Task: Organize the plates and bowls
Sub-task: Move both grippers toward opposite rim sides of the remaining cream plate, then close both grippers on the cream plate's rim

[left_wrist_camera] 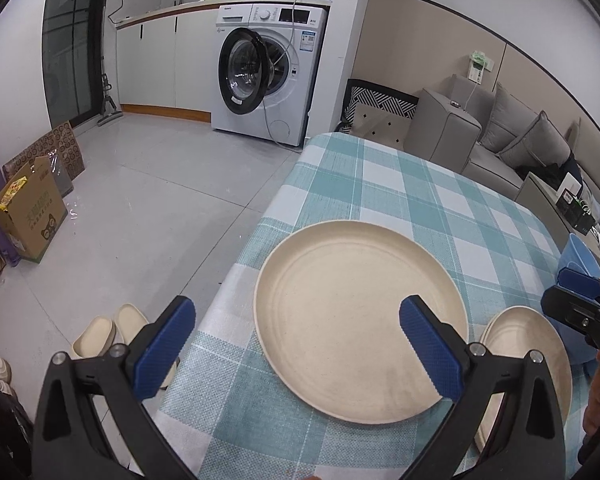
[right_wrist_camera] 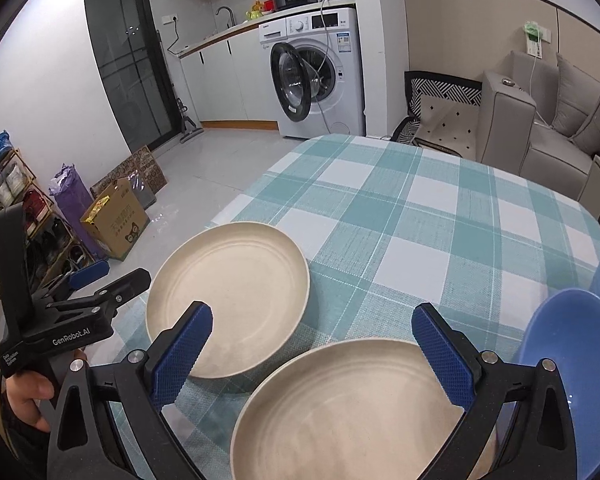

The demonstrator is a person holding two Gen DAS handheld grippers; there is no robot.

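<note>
The far half of the tablecloth (right_wrist_camera: 440, 208) lies bare and open to a gripper. Near the front edge, two cream plates (right_wrist_camera: 230, 300) (right_wrist_camera: 348, 412) sit just apart, and blue bowls (right_wrist_camera: 572, 368) crowd the right side.

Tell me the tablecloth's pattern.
The tablecloth is a teal-and-white check, clearest in the right wrist view.

even indoor light, fisheye-warped edges

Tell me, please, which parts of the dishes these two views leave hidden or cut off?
- Blue bowls: right wrist view, cut by the right edge; their number is unclear.
- Near plate: bottom edge and right gripper hide its front rim.
- Far plate: left gripper finger covers its right rim.
</note>
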